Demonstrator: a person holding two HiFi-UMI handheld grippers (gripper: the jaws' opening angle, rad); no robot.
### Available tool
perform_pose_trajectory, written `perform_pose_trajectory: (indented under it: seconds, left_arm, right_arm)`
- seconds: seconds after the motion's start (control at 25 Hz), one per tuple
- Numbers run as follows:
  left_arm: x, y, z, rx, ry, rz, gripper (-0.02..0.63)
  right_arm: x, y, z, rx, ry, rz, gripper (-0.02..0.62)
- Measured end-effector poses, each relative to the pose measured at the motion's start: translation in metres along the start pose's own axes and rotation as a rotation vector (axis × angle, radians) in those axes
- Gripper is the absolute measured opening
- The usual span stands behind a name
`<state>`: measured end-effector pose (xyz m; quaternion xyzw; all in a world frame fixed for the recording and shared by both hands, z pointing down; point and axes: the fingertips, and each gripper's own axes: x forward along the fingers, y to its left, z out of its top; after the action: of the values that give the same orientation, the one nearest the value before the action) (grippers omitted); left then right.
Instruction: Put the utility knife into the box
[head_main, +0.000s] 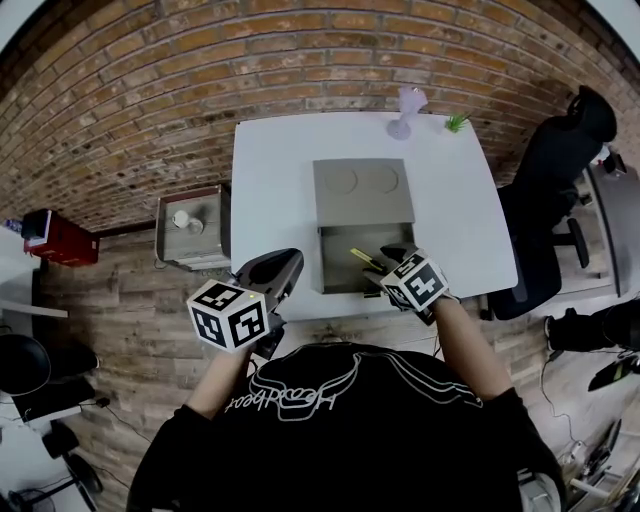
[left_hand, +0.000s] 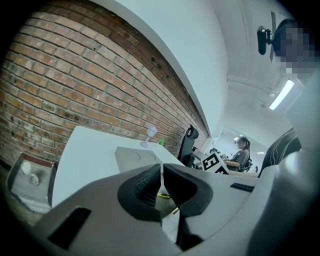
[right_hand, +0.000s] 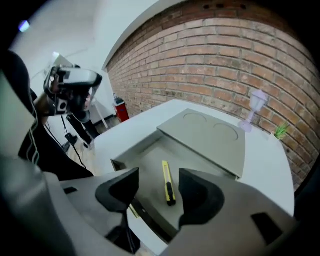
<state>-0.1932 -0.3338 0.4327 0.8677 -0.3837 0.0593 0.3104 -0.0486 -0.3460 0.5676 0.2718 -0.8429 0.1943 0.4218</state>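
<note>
Left hand-held gripper (left_hand: 162, 175) jaws together; right hand-held gripper (right_hand: 159, 182) jaws wide apart, empty

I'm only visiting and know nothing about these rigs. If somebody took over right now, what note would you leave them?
Left gripper: jaws together, nothing between them, held off to the left of the box.
Right gripper: jaws apart, empty, over the near end of the box.
Utility knife: lies flat on the box floor, touched by neither gripper.
Lid: lies flat behind the open compartment.
Done: knife is in the box.
Left: probably only to draw the right gripper clear.
</note>
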Motion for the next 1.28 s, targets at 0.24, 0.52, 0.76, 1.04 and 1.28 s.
perform_pose_trajectory:
  seconds: [0.24,0.52,0.76,1.04,1.28]
  left_arm:
    - [0.006,-0.019,0.004,0.020,0.012,-0.053,0.041]
    - [0.015,-0.050,0.018,0.053,-0.002,-0.139,0.041]
    - [0.023,-0.080,0.017,0.079,0.016,-0.223,0.041]
    - [0.029,-0.104,0.015,0.116,0.025,-0.297,0.041]
    - [0.029,-0.109,0.008,0.115,0.031,-0.303,0.041]
  right_arm:
    - [-0.064,0.024,0.052,0.218,-0.387,0.156,0.157]
    - [-0.116,0.028,0.062,0.241,-0.560,0.133,0.003]
    - [-0.142,0.040,0.061,0.179,-0.676,0.174,0.003]
    - [-0.169,0.046,0.062,0.177,-0.750,0.194,0.003]
    - [-0.169,0.054,0.058,0.140,-0.726,0.197,0.002]
